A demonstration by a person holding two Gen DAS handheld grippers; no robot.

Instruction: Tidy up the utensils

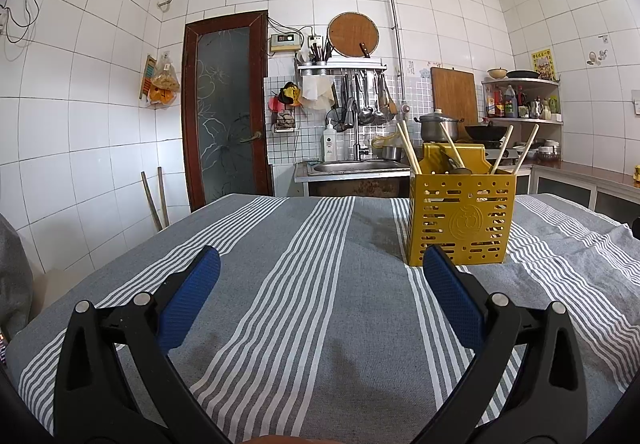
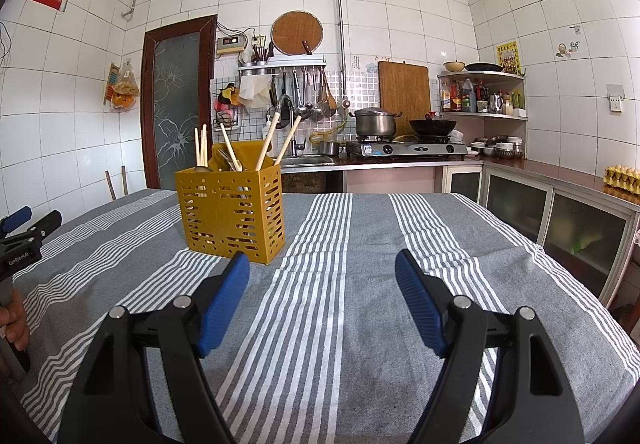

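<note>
A yellow perforated utensil holder (image 1: 460, 220) stands upright on the grey striped tablecloth (image 1: 304, 284). Wooden chopsticks (image 1: 408, 148), wooden-handled utensils (image 1: 502, 150) and metal utensils stick out of its top. My left gripper (image 1: 320, 260) is open and empty, low over the cloth, with the holder just ahead of its right finger. In the right wrist view the holder (image 2: 232, 214) stands ahead and left of my right gripper (image 2: 322, 264), which is open and empty. The left gripper (image 2: 20, 228) shows at that view's left edge.
The table's far edge faces a sink (image 1: 352, 168) and a counter with a gas stove (image 2: 404, 148), a pot (image 2: 374, 122) and a wok (image 2: 432, 126). Cabinets (image 2: 560, 220) run along the right. An egg tray (image 2: 622, 176) sits on the counter.
</note>
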